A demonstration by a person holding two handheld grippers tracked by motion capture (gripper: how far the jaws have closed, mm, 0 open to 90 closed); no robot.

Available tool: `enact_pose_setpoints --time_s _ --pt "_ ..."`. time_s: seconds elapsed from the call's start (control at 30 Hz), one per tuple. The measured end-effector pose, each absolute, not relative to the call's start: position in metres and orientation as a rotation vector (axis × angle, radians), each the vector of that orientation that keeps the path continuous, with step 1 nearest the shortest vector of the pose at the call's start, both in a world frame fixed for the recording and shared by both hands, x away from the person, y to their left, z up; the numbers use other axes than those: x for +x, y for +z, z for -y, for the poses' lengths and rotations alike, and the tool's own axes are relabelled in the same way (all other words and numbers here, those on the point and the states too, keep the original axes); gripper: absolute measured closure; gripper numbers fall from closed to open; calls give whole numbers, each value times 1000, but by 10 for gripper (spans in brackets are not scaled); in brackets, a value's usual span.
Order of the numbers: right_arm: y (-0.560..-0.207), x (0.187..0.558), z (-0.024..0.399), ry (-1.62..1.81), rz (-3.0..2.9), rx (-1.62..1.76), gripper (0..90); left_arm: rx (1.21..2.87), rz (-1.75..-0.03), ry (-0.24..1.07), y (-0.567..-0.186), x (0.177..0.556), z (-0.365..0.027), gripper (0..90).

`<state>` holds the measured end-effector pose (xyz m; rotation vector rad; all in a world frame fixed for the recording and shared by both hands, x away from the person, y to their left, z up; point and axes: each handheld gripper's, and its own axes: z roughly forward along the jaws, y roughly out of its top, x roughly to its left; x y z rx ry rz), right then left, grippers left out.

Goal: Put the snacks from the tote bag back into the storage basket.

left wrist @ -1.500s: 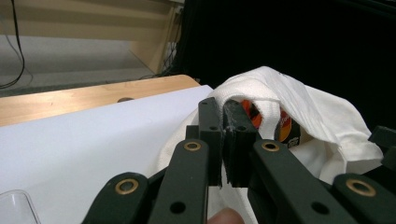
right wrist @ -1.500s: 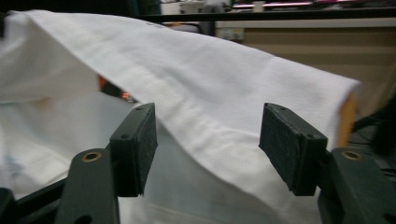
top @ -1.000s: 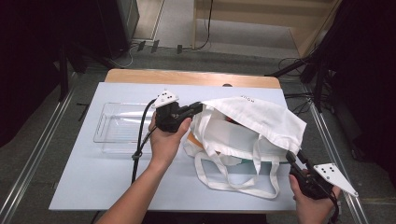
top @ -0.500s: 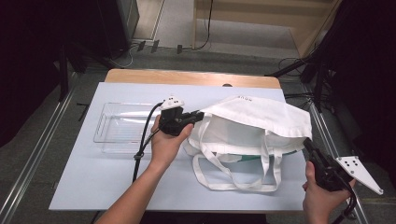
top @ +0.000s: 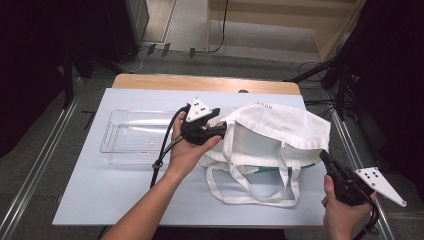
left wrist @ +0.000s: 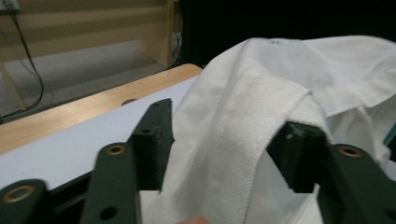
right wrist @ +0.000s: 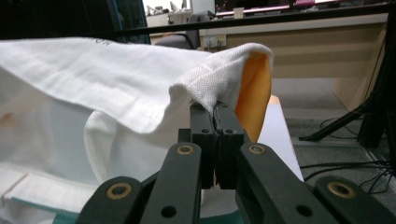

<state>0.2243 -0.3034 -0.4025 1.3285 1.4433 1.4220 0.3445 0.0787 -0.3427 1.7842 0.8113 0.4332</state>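
A white cloth tote bag (top: 280, 125) lies on the table, its mouth held up. My left gripper (top: 220, 127) is at the bag's left rim. Its jaws have just been opening and now stand apart, with the rim cloth (left wrist: 243, 102) hanging loose between them and draped over the right jaw. My right gripper (top: 325, 157) is at the table's front right, shut on the bag's right corner. In the right gripper view the folded hem (right wrist: 210, 88) is pinched between the closed pads (right wrist: 205, 121). The bag's long handles (top: 250, 200) trail toward the front edge.
A clear plastic tray (top: 135, 137) sits left of the bag on the pale table sheet (top: 100, 200). Something green (top: 262, 171) shows under the bag's lower edge. A bare wooden strip (top: 200, 82) runs along the table's far edge, with floor cables beyond.
The right gripper pulled the bag's corner out to the right, stretching the bag wider. The left hand shifted slightly right and its jaws opened off the rim.
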Motion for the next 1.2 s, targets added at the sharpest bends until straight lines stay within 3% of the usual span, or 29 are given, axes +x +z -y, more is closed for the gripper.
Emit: enact_pose_setpoints --time_s 0.07,0.1,0.17,0.23,0.37,0.53,0.8,1.0,1.07,1.2 --pt "-404 225 306 1425 -1455 1347 877 1788 -810 396 -340 348 -75 587" --pt "-404 223 307 1438 -1441 1358 820 1794 -819 374 -339 350 -74 681" --pt "-401 218 308 1447 -1399 1370 696 1795 -837 340 -336 353 -71 761" --pt "-396 209 303 1477 -1358 1357 653 1794 -839 300 -334 355 -70 801" --pt "-387 200 279 1495 -1387 1258 637 1794 -854 289 -331 354 -64 821" --pt "-388 220 239 1540 -1603 1133 650 1791 -882 281 -330 356 -64 822" --pt "-400 272 185 1487 -1817 1029 513 1756 -918 232 -333 361 -66 817" --pt "-398 286 184 1463 -1754 1049 441 1765 -904 235 -331 359 -67 813" --pt "-395 290 182 1434 -1740 1045 366 1770 -890 228 -332 358 -66 812" --pt "-394 297 178 1388 -1756 1066 307 1774 -884 231 -333 357 -65 815"
